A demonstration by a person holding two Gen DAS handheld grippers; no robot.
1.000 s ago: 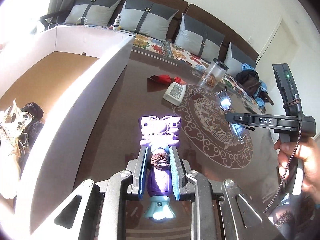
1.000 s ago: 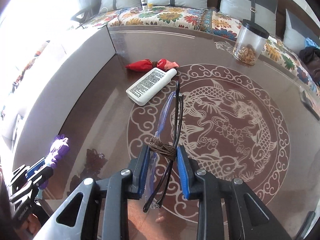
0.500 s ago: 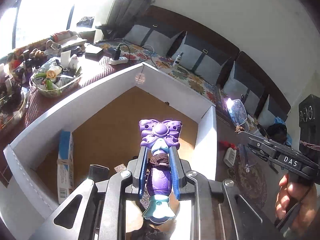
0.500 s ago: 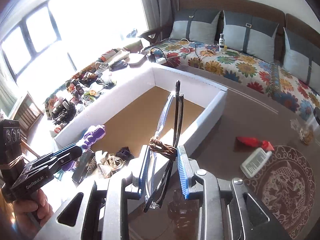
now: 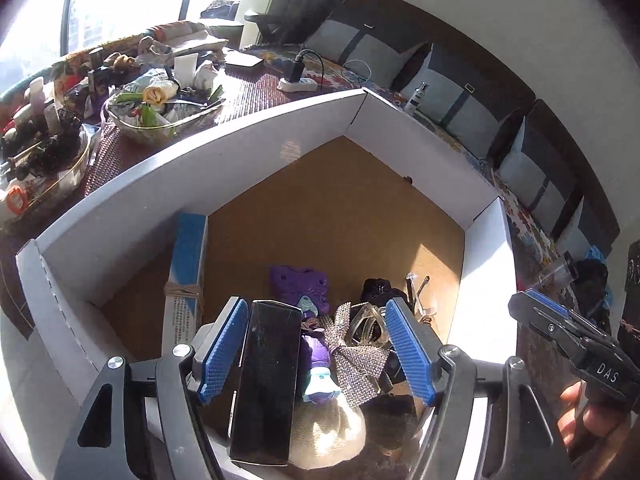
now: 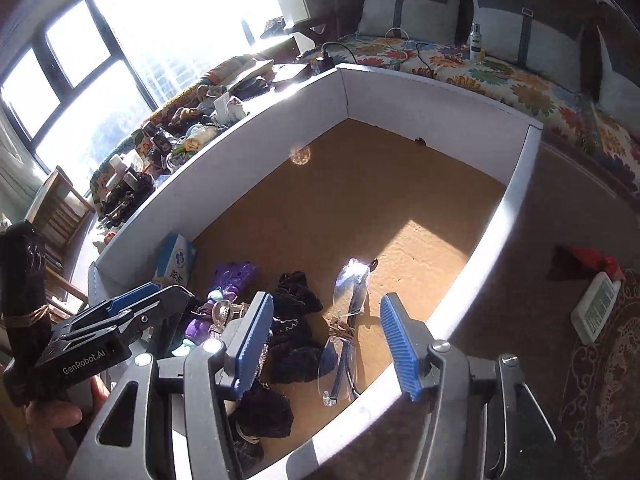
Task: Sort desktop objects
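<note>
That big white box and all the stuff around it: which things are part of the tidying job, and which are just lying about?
Part of the job:
- white box, the sorting bin
- purple toy, lying in it
- glasses, lying in it
- white bottle and red cloth, on the table outside the box

Just lying about:
- glass bowl of clutter
- power strip
- cushions

Left gripper (image 5: 316,348) jaws opening, right gripper (image 6: 326,344) likewise, both seemingly angled down
</note>
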